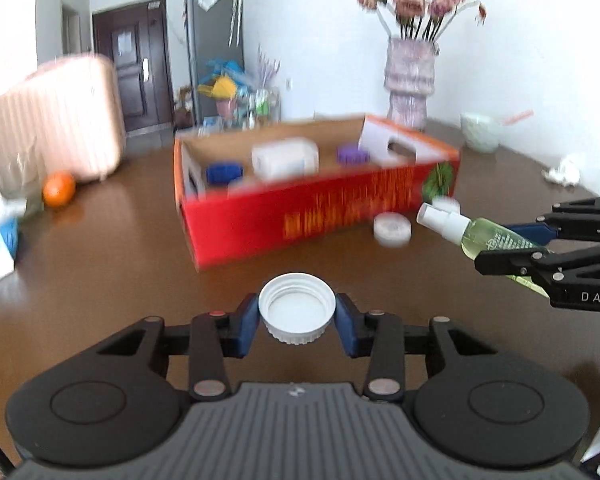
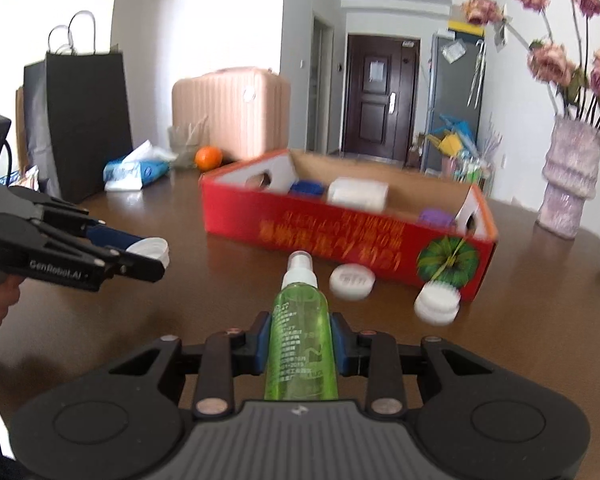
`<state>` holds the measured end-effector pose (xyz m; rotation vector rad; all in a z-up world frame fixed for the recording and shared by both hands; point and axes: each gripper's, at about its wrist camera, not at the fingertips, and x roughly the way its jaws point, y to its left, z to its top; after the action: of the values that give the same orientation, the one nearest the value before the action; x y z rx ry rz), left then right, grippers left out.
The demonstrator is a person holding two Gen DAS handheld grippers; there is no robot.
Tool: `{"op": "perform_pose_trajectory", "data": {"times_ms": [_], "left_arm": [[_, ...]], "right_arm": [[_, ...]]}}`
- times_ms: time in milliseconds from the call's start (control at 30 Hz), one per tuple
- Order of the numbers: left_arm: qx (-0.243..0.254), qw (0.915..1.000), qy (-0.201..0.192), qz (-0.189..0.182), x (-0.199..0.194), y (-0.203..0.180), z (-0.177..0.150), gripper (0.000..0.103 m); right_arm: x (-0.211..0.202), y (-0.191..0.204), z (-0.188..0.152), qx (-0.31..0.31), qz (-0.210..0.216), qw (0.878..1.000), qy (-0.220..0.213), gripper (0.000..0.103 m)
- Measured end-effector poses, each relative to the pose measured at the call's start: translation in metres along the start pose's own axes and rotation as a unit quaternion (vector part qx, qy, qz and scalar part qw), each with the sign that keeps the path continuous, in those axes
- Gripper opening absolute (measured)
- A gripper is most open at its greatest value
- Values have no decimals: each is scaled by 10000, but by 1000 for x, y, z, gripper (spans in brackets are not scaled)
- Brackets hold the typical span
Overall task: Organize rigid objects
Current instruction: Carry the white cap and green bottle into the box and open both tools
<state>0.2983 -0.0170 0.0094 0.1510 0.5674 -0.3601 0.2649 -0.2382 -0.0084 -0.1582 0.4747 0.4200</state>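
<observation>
Clutter rings the brown table [image 2: 520, 312]: a red cardboard box [image 2: 300, 236] sits at twelve o'clock from the right gripper [image 2: 300, 344], open-topped, with a blue lid [image 2: 307, 189], a white container [image 2: 358, 194] and a purple piece [image 2: 436, 216] inside. Two white caps lie on the table just in front of the box's near wall, one flat cap [image 2: 352, 281] at one o'clock and a ribbed cap [image 2: 437, 303] further round toward two o'clock, between the right gripper and the box. An orange [image 2: 208, 158], a tissue pack [image 2: 134, 172], a black paper bag [image 2: 84, 120] and a pink suitcase [image 2: 230, 114] stand at ten to eleven o'clock; a vase of dried flowers [image 2: 568, 184] stands at two o'clock.

Between the right gripper's blue pads [image 2: 263, 344] sits a green spray bottle [image 2: 300, 336], clamped at its midsection, both pads touching its sides. Its long axis runs straight forward along the fingers, white nozzle toward twelve o'clock and the box, base back against the gripper body.

The left gripper [image 1: 297, 320] is closed on a white screw cap [image 1: 297, 308], pads pressing its ribbed rim from either side. The cap's open side faces up and toward the camera. From the left wrist view the box [image 1: 300, 216] lies at twelve o'clock and the right gripper [image 1: 548, 244] with the bottle [image 1: 488, 236] at two o'clock, nozzle pointing toward the box.
</observation>
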Motion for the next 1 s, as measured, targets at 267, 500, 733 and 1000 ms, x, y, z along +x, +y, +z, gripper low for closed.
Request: {"op": "perform_pose_trajectory", "data": {"times_ms": [267, 500, 733, 1000], "left_arm": [[-82, 9998, -147, 61, 55, 19, 79, 41], [-607, 9970, 453, 177, 147, 51, 130, 41], [-707, 9908, 1065, 448, 215, 56, 150, 42], [-1005, 9872, 1197, 316, 227, 64, 148, 57]], "right_arm": [[42, -52, 57, 449, -197, 9986, -195, 30], [132, -102, 95, 911, -312, 9947, 373, 30], [203, -113, 119, 732, -604, 9915, 889, 8], [210, -105, 130, 641, -626, 9930, 769, 31]]}}
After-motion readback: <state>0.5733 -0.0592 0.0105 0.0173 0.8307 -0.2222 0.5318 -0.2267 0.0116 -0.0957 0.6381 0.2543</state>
